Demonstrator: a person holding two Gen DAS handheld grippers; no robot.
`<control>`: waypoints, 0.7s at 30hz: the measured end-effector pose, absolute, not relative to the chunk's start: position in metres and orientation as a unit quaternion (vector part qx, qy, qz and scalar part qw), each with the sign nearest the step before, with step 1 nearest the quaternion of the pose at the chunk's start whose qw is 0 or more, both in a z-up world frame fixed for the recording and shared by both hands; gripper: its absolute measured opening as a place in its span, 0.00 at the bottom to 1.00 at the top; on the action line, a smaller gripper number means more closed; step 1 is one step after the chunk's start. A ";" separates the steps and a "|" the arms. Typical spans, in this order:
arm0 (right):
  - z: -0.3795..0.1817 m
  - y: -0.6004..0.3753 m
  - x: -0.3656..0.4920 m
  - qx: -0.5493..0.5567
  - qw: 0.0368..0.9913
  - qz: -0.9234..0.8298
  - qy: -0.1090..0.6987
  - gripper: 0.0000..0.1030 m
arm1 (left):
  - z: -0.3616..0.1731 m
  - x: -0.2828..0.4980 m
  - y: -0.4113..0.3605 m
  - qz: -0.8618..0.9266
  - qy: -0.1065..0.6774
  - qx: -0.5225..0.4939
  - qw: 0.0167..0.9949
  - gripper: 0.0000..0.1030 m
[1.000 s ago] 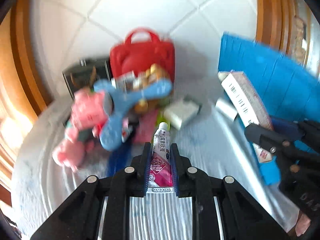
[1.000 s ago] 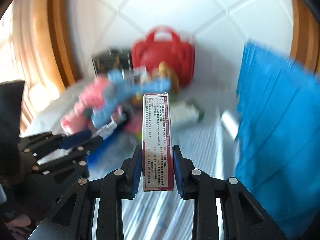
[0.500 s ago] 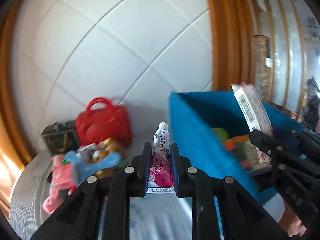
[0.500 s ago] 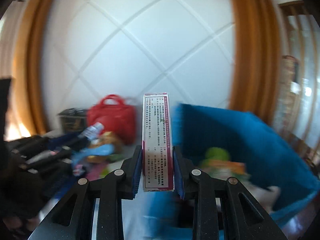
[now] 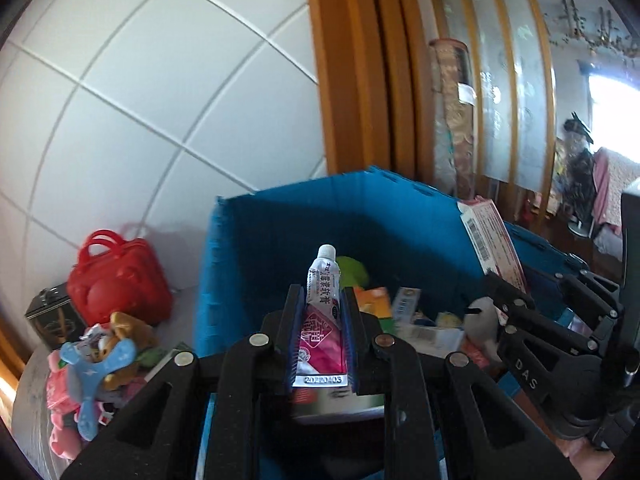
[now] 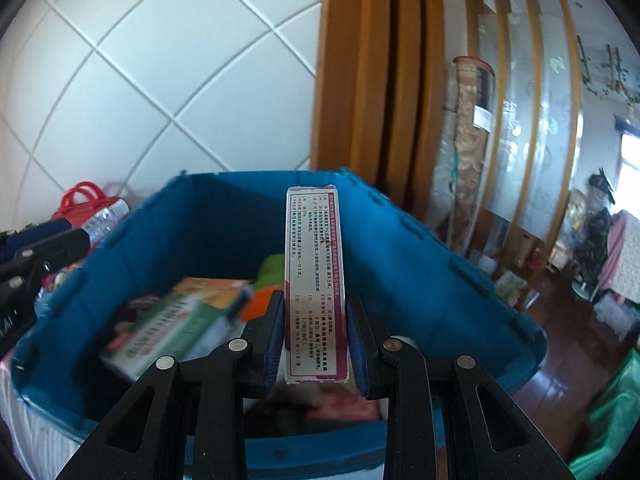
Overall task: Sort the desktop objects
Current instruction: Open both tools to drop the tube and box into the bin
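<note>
Gripping a tube [image 5: 322, 320] tight, the left gripper [image 5: 320, 338] has it pointing cap-forward over the blue bin [image 5: 280, 220]. Right gripper [image 6: 314, 344] is clamped on a slim box [image 6: 314, 280], standing upright over that same bin. Down inside there's a green-and-orange carton [image 6: 180, 320] and something lime green [image 5: 352, 270], bit blurry though. Left of the bin on the table: a toy pile [image 5: 100, 360], then a red bag [image 5: 116, 284] by the tiled wall [image 5: 140, 80].
</note>
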State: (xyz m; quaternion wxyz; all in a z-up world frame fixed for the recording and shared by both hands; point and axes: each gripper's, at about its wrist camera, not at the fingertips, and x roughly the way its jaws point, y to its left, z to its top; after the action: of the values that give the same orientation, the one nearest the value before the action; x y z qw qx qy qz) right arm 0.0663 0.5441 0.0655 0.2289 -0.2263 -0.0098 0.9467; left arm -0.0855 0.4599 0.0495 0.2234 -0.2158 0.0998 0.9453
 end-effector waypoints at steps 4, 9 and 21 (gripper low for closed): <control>0.064 0.567 0.058 -0.231 0.234 0.944 -0.009 0.28 | 0.044 -0.093 0.480 0.941 0.106 -0.227 0.227 0.17; 0.060 0.585 0.050 -0.240 0.244 0.940 -0.013 0.28 | 0.039 -0.105 0.493 0.938 0.112 -0.236 0.227 0.18; 0.067 0.591 0.053 -0.208 0.287 0.935 -0.029 1.00 | 0.047 -0.105 0.489 0.943 0.122 -0.219 0.219 0.60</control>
State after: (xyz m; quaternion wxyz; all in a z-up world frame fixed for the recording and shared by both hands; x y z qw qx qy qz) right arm 0.0529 0.5910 0.0667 0.2874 -0.2075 -0.0287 0.9346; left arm -0.1053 0.4889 0.0475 0.2186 -0.2191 0.1216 0.9431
